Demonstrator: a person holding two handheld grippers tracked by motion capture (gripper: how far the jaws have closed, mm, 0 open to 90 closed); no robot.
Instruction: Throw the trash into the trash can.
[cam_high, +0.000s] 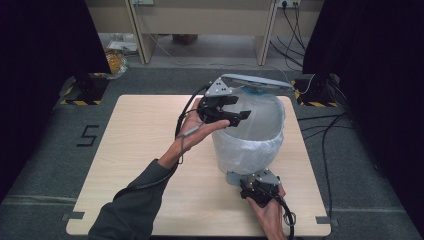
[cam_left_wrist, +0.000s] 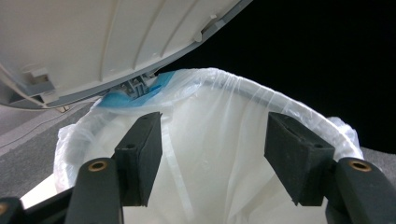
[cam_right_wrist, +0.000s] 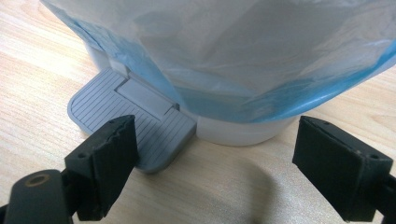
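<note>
1. High view: even overhead light, table (cam_high: 150, 165) bright, w/ black curtains at both sides nearly lightless. Pic is soft, low res, slightly grainy.
2. Soft shadows only; a faint one sits under the bin (cam_high: 248, 137) near its base.
3. Left gripper view: lid (cam_left_wrist: 107, 37) underside washed out, bg pure black; pads close up are a bit soft.
4. Right gripper view: warm light, sharp on the pedal (cam_right_wrist: 130, 126); curved shadow on the wood in front; liner (cam_right_wrist: 243, 51) slightly blown out.

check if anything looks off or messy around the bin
Nothing is spilled or broken. The plastic liner hangs unevenly far down the bin, nearly over the grey pedal.
</note>
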